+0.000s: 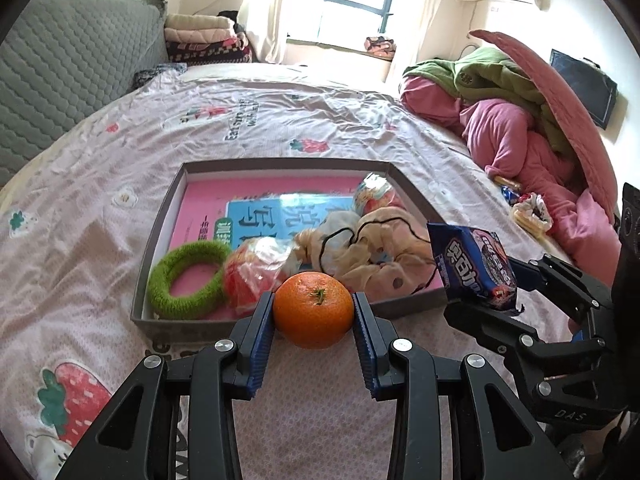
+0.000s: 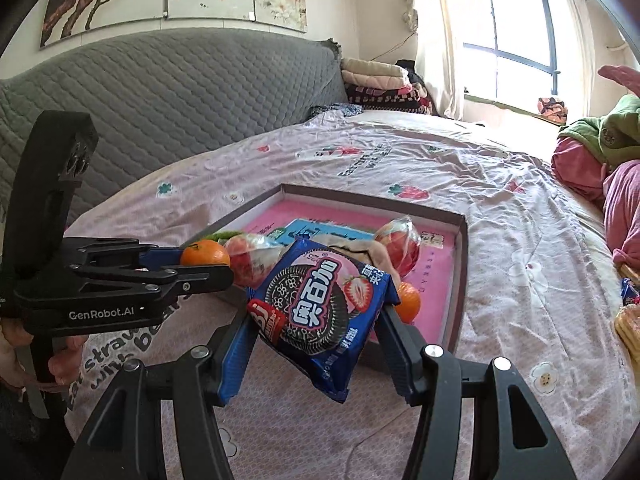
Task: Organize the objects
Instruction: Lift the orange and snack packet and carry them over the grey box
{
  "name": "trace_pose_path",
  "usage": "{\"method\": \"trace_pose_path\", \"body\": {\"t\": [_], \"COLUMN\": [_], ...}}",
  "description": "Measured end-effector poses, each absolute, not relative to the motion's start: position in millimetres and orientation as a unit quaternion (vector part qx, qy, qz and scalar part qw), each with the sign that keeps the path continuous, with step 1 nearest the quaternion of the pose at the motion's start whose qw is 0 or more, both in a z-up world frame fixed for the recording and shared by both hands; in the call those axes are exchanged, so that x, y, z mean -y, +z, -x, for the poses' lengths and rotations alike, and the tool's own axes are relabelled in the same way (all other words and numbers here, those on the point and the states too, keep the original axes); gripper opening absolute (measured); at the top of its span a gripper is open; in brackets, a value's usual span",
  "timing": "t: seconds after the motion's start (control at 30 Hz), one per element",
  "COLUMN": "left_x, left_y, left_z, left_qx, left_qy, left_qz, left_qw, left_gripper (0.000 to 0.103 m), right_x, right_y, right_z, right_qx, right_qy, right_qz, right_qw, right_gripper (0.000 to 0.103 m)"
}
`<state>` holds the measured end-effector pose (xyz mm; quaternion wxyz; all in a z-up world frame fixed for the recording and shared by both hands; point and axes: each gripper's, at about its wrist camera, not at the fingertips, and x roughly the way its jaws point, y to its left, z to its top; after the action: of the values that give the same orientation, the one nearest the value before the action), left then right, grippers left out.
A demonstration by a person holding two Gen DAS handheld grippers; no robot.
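Note:
My left gripper is shut on an orange tangerine, held just above the bedsheet at the near rim of a shallow grey tray. To its right, my right gripper is shut on a blue strawberry cookie packet, tilted over the tray's near corner. In the tray lie a pink book, a blue book, a green hair ring, two plastic-wrapped apples, a beige scrunchie and a second tangerine.
The tray rests on a pink strawberry-print bedsheet. Heaped pink and green bedding fills the right side, with loose snacks beside it. A grey quilted headboard runs along the left. A person's hand grips the left gripper's handle.

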<state>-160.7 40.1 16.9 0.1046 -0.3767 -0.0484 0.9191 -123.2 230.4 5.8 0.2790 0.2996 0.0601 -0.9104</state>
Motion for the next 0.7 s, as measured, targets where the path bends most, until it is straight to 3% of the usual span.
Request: {"method": "trace_pose_path", "body": {"t": [0.7], "left_x": [-60], "left_y": [34], "left_z": [191], "left_qx": [0.041], "left_qy": [0.926], "left_qz": [0.36], "left_qw": [0.106], "left_gripper": [0.039], "right_x": [-245], "right_y": [25], "right_z": [145], "right_qx": [-0.054], "right_qy": [-0.928], "right_qz": [-0.266], "right_qw": [0.255], "right_gripper": [0.059]}}
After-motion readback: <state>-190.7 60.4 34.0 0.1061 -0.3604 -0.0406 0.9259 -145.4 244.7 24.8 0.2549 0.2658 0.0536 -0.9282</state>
